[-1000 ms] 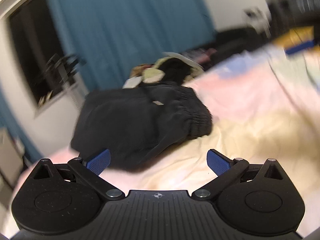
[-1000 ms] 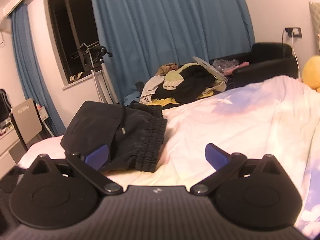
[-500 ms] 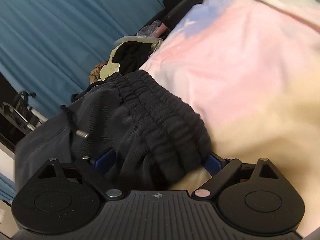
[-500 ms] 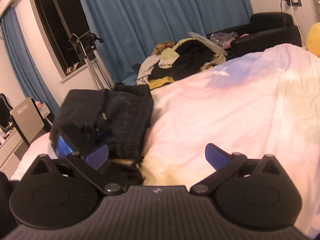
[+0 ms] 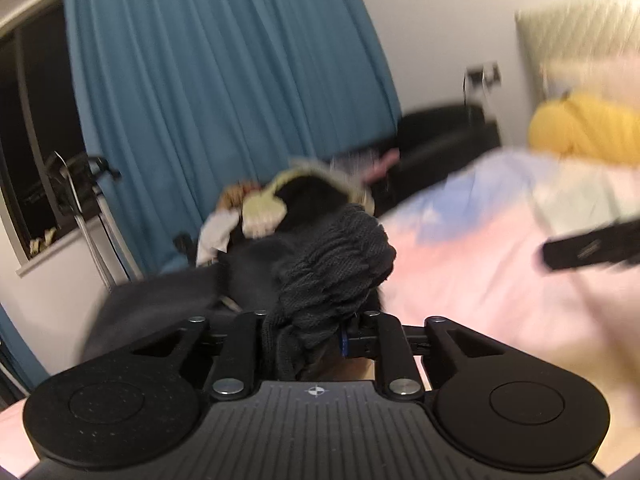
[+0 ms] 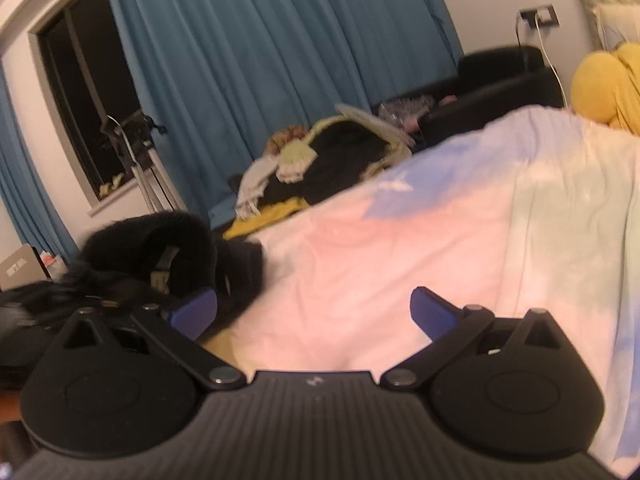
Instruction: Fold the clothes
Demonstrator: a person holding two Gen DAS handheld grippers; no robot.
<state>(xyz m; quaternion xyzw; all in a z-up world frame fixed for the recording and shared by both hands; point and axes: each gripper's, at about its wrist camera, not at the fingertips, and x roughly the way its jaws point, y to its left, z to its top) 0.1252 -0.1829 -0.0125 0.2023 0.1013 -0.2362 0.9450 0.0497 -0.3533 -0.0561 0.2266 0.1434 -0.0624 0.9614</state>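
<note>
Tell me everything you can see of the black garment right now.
The black garment is soft dark fabric with a ribbed, gathered elastic waistband. The left gripper has its jaws shut on that bunched waistband, lifting it, while the rest trails down to the left onto the pastel bedspread. In the right wrist view it shows as a blurred, raised loop just beyond the open right gripper, which does not hold it.
</note>
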